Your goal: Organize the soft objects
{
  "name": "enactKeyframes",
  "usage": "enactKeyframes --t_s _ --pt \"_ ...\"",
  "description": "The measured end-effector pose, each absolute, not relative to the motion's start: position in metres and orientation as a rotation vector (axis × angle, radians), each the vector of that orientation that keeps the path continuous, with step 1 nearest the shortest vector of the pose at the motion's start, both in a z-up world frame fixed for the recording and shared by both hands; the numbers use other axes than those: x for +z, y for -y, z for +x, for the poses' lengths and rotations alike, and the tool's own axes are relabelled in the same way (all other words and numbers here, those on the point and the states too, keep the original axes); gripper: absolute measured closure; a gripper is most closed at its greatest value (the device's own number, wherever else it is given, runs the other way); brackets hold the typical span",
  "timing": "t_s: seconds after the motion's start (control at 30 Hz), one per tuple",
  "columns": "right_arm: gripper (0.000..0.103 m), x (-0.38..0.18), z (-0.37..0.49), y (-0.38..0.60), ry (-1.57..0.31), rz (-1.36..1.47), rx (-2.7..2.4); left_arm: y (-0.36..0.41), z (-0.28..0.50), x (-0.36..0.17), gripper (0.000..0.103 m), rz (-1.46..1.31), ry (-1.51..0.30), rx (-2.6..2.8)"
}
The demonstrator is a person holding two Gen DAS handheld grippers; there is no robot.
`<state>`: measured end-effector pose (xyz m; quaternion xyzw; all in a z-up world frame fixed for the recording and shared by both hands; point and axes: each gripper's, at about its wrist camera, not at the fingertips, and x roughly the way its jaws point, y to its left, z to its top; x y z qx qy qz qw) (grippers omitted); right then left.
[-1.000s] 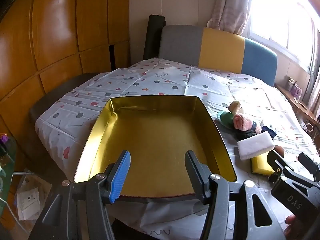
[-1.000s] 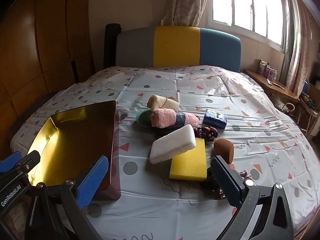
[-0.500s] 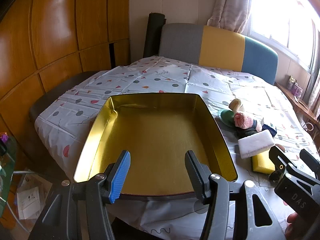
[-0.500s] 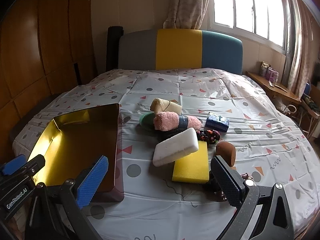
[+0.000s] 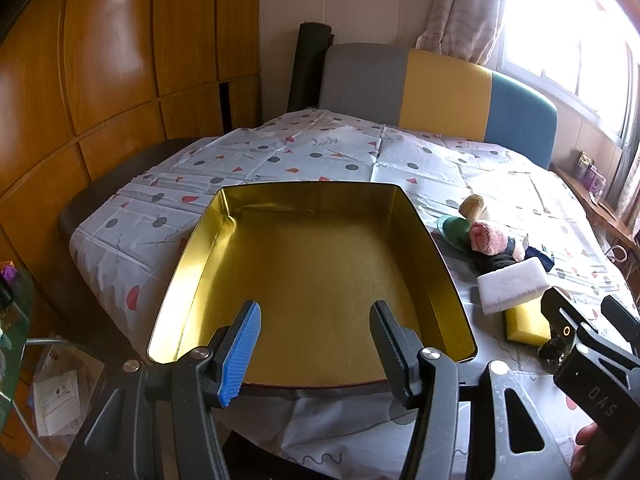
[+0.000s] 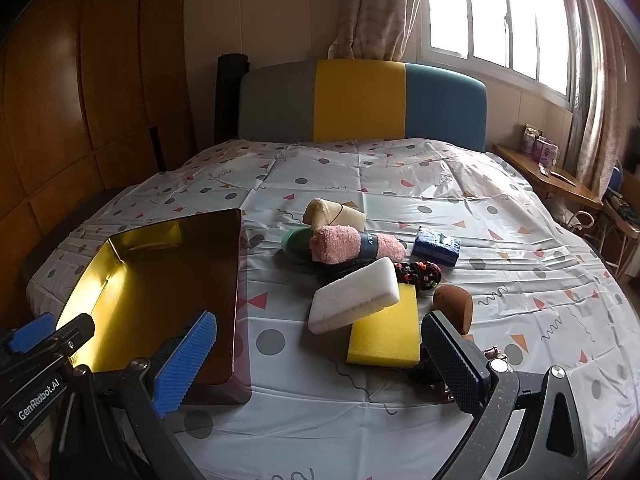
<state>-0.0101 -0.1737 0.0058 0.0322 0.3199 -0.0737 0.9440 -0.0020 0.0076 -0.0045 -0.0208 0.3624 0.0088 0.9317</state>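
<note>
An empty gold tin tray (image 5: 224, 216) (image 6: 236, 280) lies on the patterned sheet at the bed's near left. My left gripper (image 5: 314, 332) is open and empty above the tray's near edge. To the tray's right lies a pile: white sponge (image 6: 354, 294) (image 5: 512, 284) on a yellow sponge (image 6: 386, 330) (image 5: 524, 322), pink rolled towel (image 6: 352, 242) (image 5: 486, 236), green item (image 6: 294, 240), cream roll (image 6: 332, 214), blue packet (image 6: 436, 246), dark hair ties (image 6: 418, 274), brown sponge (image 6: 454, 306). My right gripper (image 6: 320, 360) is open and empty, just short of the sponges.
The sheet-covered bed (image 6: 400, 172) has a grey, yellow and blue headboard (image 6: 360, 104). Wooden wardrobe panels (image 5: 100, 60) stand on the left. A wooden side shelf (image 6: 560, 180) with small items runs along the window at right. Papers lie on the floor (image 5: 52, 396) at lower left.
Both grippers have drawn back and risen slightly, so the tray and the pile sit a little farther off. Both stay open. Nothing on the bed has moved.
</note>
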Motion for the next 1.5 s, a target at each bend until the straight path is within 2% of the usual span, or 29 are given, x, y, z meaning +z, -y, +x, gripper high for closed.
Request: enactKeyframes --t_s 1.5 --pt "0.000 0.011 -0.012 0.183 -0.631 0.095 -0.141 -0.004 0.001 -0.010 0.046 -0.033 -0.779 -0.019"
